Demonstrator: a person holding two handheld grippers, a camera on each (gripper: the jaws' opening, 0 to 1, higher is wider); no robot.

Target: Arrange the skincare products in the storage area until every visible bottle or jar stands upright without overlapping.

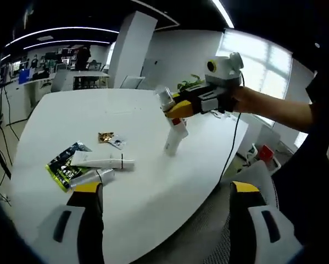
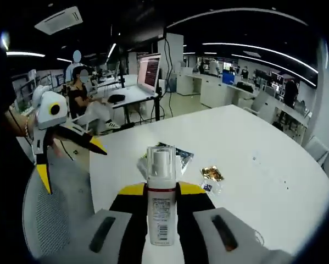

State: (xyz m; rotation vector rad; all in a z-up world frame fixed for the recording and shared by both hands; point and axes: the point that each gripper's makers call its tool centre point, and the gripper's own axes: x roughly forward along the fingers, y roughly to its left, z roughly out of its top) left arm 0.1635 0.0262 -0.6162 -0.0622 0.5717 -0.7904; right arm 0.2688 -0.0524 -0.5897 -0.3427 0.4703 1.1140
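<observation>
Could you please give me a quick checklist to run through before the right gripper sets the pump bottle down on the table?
1. Grip on the pump bottle: ok, the right gripper is shut on its body.
2. Bottle upright: not ok, in the left gripper view it tilts, base near the white table.
3. Landing spot free: ok, bare table lies under the base.
4. Left gripper out of the way: ok, open and holding nothing.
5. Other products standing: not ok, the white tube and the silver tube lie flat by the green sachet.
6. Small gold packet: cannot tell what it is.
</observation>
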